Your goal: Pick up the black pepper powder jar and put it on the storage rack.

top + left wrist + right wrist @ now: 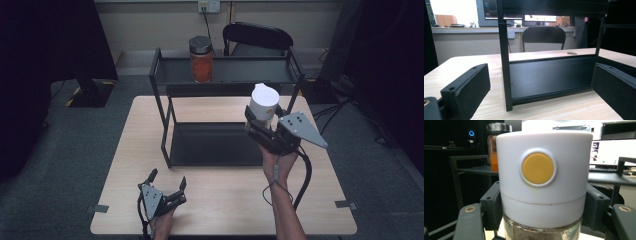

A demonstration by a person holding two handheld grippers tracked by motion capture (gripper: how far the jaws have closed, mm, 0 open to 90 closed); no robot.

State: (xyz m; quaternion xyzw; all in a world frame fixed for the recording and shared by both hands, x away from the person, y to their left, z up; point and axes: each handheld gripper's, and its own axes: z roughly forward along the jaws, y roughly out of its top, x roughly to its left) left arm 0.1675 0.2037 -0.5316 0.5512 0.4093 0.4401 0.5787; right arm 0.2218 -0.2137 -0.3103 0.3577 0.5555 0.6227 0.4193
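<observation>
My right gripper (pixel 260 119) is shut on a glass jar with a tall white lid (pixel 263 103), held up in the air at the right end of the black two-tier rack (pixel 220 72). In the right gripper view the white lid (pixel 543 177) carries a round yellow button and sits between both jaws. A jar of orange contents with a metal lid (pixel 201 59) stands on the rack's top shelf; the orange jar (pixel 494 147) also shows behind the white lid. My left gripper (pixel 167 179) rests open on the table near its front edge, its jaws facing the rack's front left post (pixel 504 57).
The rack's lower tray (pixel 215 144) lies bare on the wooden table (pixel 225 200). A black chair (pixel 257 37) stands behind the table. Tape marks sit at the table's front corners. Cables lie on the floor at the right.
</observation>
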